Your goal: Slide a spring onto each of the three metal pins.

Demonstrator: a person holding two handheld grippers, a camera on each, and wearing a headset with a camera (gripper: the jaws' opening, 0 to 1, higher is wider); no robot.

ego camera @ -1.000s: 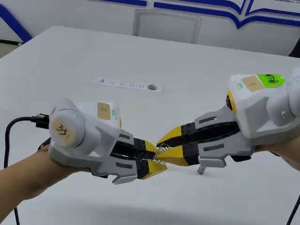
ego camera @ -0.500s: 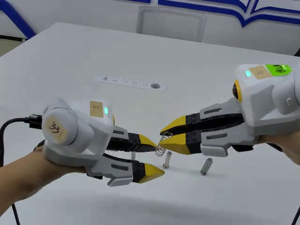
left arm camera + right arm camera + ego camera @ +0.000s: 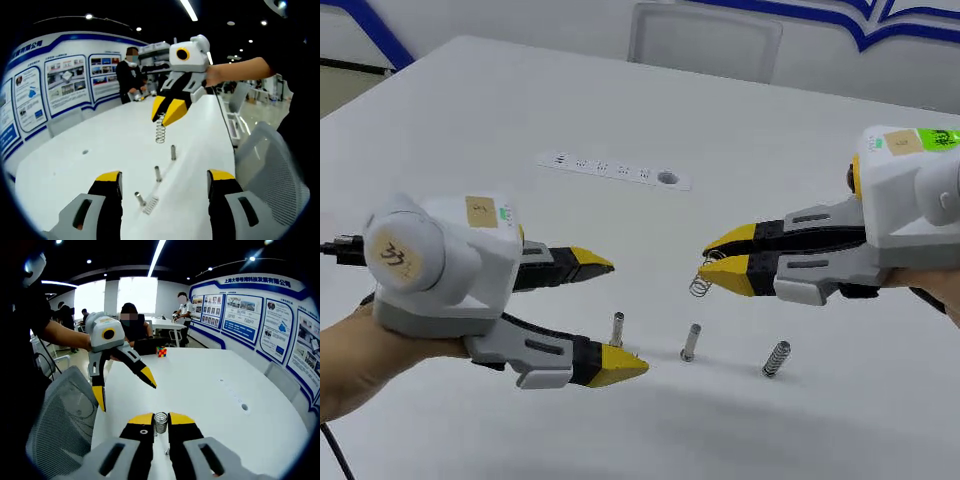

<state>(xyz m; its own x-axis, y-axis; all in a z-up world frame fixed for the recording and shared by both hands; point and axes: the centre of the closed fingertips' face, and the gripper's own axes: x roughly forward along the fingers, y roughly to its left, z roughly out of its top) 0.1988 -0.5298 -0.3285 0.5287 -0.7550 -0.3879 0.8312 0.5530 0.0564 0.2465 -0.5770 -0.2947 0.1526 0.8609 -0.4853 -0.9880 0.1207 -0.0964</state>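
Observation:
Two bare metal pins (image 3: 616, 328) (image 3: 691, 342) stand in a row on the white table (image 3: 470, 130). At the row's right end a spring (image 3: 776, 358) stands upright on the third spot. My right gripper (image 3: 705, 263) hovers above the row, shut on the top of another spring (image 3: 700, 285) that hangs from its yellow tips. In the right gripper view that spring (image 3: 160, 422) sits between the closed jaws of the right gripper (image 3: 161, 419). My left gripper (image 3: 620, 313) is open, its jaws straddling the leftmost pin. In the left gripper view a thin coil (image 3: 151, 205) lies beside the nearest pin (image 3: 139, 198).
A flat white power strip (image 3: 613, 170) lies mid-table and a chair (image 3: 705, 40) stands at the far edge. A colour cube (image 3: 161, 352) sits at the table's far end with people behind it. A mesh chair (image 3: 65, 410) stands at the near edge.
The left gripper has opened and drawn back to the left. The right gripper has pulled away to the right and up, carrying the spring. The two pins now stand uncovered between them.

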